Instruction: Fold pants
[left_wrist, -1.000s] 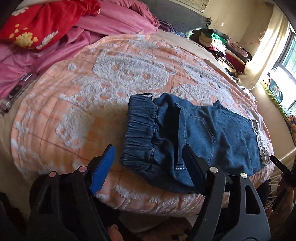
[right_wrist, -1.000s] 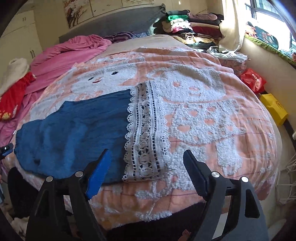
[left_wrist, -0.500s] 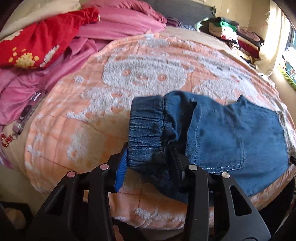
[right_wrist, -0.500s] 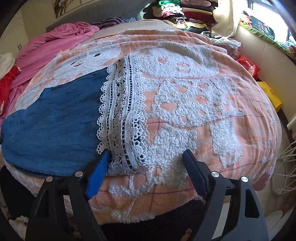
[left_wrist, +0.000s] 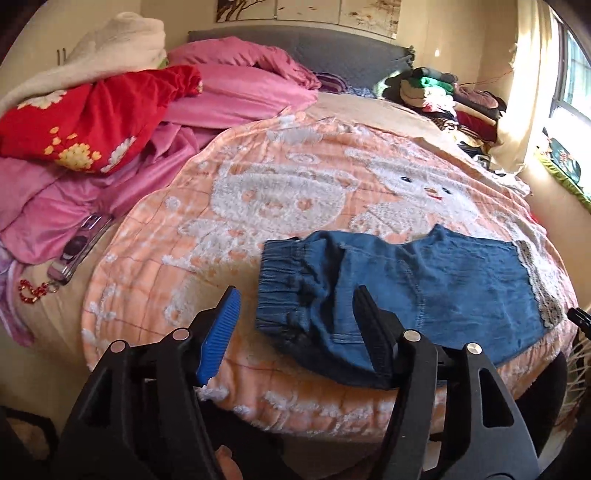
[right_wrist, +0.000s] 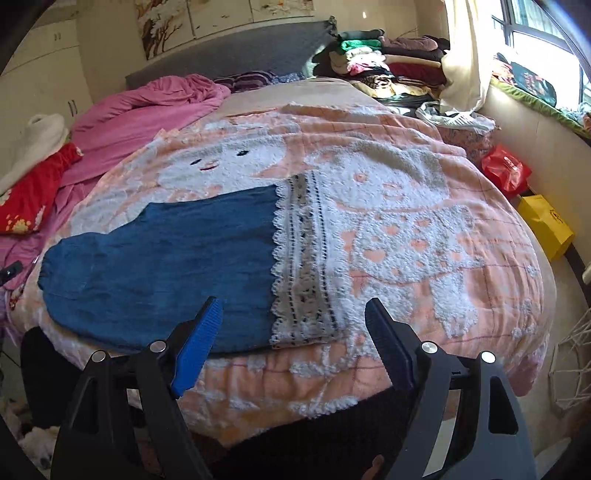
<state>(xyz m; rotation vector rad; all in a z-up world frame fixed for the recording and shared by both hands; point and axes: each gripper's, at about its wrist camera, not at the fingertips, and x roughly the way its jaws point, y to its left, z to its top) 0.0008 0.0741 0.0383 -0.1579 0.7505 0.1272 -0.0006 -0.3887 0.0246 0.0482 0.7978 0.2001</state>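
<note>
Blue denim pants (left_wrist: 424, 288) lie flat on the peach blanket (left_wrist: 258, 206) near the bed's front edge, elastic waistband (left_wrist: 280, 284) to the left, white lace hem (left_wrist: 539, 288) to the right. My left gripper (left_wrist: 295, 328) is open and empty, raised just in front of the waistband. In the right wrist view the pants (right_wrist: 166, 266) lie with the lace hem (right_wrist: 306, 266) toward the middle. My right gripper (right_wrist: 291, 343) is open and empty, held just in front of the hem's near corner.
Pink and red bedding (left_wrist: 110, 122) is piled at the back left, with a phone and keychain (left_wrist: 77, 247) beside it. Stacked folded clothes (right_wrist: 384, 59) sit at the back right. A red bag (right_wrist: 506, 170) and a yellow box (right_wrist: 546, 225) stand by the right wall.
My left gripper was closed around the waistband half a second ago; it has let go, opened and pulled back. My right gripper has also drawn back from the lace hem.
</note>
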